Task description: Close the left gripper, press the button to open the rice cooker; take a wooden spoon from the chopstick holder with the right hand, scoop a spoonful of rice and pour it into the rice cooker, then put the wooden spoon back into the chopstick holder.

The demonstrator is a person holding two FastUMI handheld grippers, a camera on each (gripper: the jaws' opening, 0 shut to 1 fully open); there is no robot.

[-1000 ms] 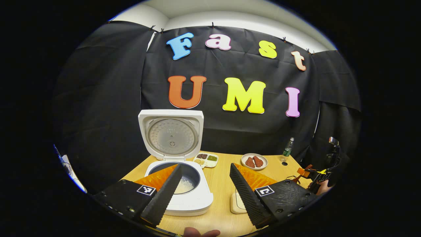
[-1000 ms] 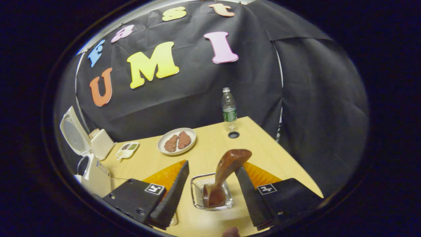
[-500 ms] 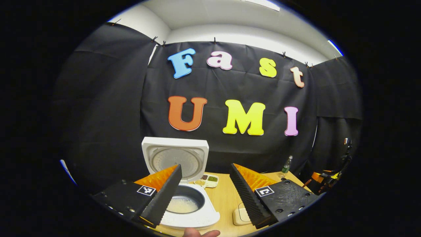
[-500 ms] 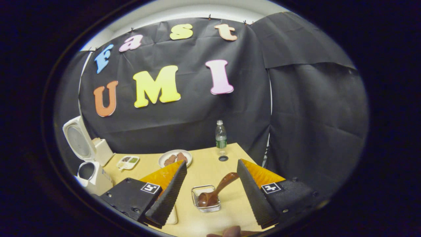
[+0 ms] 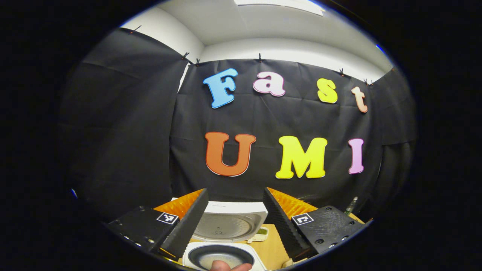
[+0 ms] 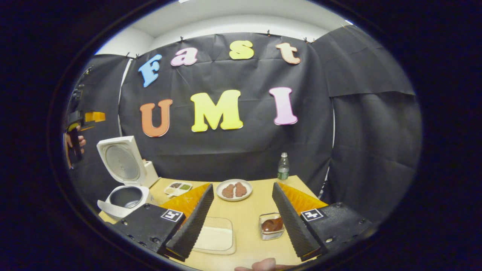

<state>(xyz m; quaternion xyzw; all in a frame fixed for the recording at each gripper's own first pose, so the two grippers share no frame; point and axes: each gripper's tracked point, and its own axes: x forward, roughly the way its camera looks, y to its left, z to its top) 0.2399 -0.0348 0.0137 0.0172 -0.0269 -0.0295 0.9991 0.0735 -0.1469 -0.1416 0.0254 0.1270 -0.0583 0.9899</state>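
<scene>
Brown wooden spoon (image 6: 272,224) is seen resting in the clear glass chopstick holder (image 6: 271,227) on the surface, just left of the right hand-held gripper (image 6: 243,222), fingers apart, empty. White rice cooker (image 6: 122,195) stands open, far left. Left hand-held gripper (image 5: 235,222) is held apart, above it.

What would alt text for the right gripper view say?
An open right gripper hangs above a wooden table, the wooden spoon back in its clear holder. Farther left, the rice cooker stands open.
</scene>
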